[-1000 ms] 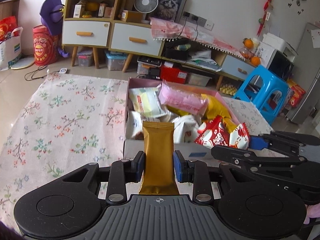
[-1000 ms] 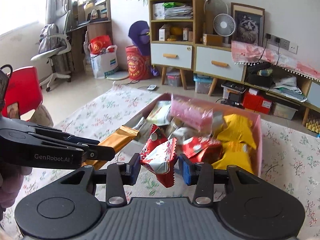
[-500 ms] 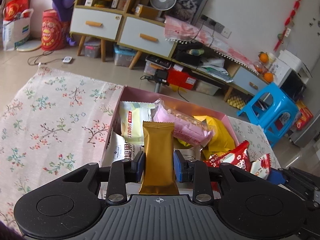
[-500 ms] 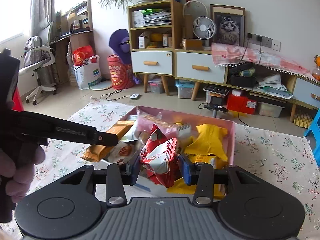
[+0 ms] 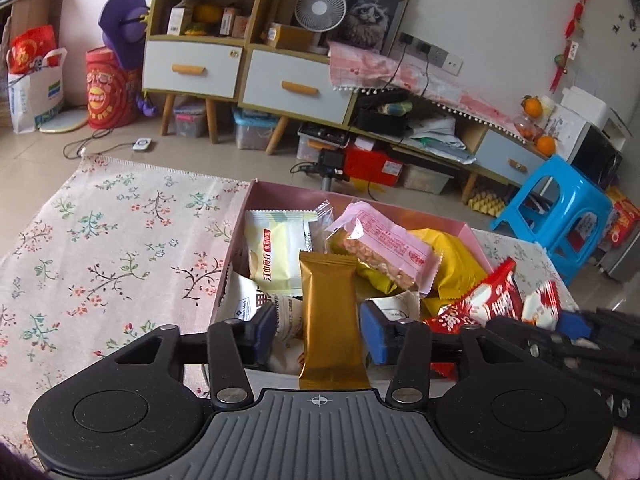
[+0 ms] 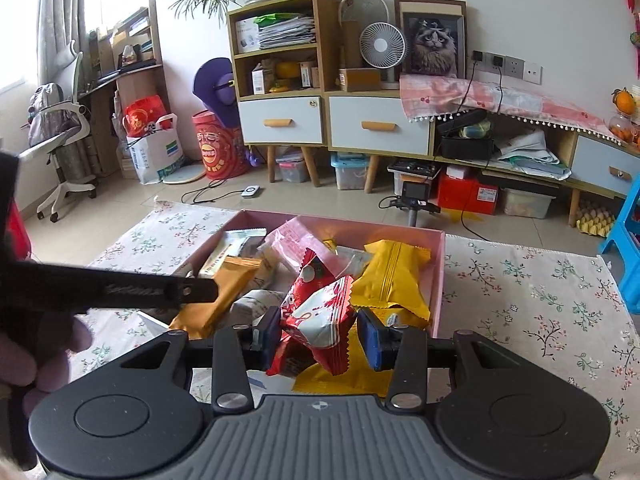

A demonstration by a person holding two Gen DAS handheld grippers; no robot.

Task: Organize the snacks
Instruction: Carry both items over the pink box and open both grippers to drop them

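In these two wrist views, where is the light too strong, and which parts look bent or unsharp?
Right wrist view: the window at the upper left is overexposed; the left gripper crossing the frame is dark and a little blurred. Left wrist view: lighting is even, and the gold packet between the open fingers is sharp. Both views: fisheye curves the cabinet and the floral cloth toward the edges.

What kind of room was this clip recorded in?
Most likely a lived-in home living room: a low drawer cabinet with a desk fan and framed cat picture, and a flowered tablecloth under the pink snack box.
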